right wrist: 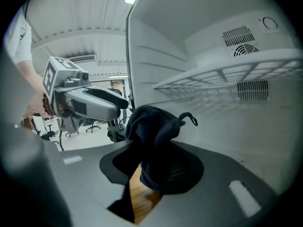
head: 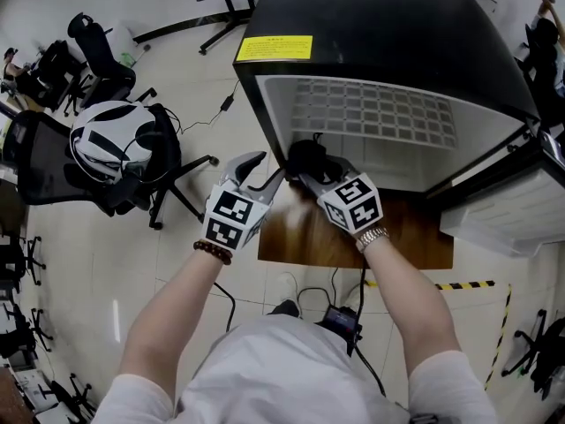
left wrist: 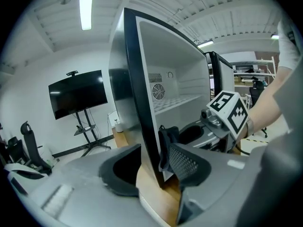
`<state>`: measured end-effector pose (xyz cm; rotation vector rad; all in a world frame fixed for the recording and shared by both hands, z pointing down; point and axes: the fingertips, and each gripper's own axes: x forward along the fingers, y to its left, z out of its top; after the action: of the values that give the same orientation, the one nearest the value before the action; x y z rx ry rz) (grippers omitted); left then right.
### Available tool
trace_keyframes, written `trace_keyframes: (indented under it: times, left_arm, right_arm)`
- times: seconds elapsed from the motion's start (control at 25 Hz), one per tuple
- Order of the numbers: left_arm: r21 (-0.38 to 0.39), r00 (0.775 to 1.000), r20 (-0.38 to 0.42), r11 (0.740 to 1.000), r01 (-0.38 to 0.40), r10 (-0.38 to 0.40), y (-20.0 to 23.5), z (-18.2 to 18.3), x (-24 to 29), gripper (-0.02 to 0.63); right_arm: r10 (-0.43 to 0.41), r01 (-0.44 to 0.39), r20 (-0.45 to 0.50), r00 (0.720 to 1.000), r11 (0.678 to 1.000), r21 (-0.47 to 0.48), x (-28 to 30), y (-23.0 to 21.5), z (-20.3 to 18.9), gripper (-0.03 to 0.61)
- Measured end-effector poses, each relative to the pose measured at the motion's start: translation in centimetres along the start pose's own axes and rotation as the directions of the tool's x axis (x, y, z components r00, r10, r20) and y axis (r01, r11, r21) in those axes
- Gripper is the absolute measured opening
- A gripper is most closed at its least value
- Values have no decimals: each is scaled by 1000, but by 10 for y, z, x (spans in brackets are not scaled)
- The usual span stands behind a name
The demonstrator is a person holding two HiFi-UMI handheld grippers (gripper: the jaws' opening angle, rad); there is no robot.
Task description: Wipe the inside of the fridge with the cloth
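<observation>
Right gripper [head: 311, 173] is clamped on the dark cloth [head: 307, 155] at the near left corner of the open fridge [head: 388, 25], below its wire shelf [head: 380, 113]. Left gripper [head: 262, 173], just beside it, has jaws apart around the fridge's left front edge.

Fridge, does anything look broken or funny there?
Nothing spilled or broken. Oddly, the jaws of the left gripper sit astride a side wall of the small black fridge, not inside it.
</observation>
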<state>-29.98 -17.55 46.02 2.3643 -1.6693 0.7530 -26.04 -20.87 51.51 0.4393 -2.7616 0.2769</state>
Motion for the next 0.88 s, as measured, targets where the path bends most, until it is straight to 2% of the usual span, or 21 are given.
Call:
trace_keyframes:
  times: [0.36, 0.88]
  left_arm:
    - [40, 999, 21, 998, 41, -42, -1, 8, 6, 186]
    - [42, 999, 34, 998, 38, -39, 0, 9, 7, 193]
  right_arm:
    - [-38, 36, 65, 997, 999, 29, 23, -14, 0, 124]
    - [-143, 138, 119, 982, 989, 53, 43, -51, 6, 123]
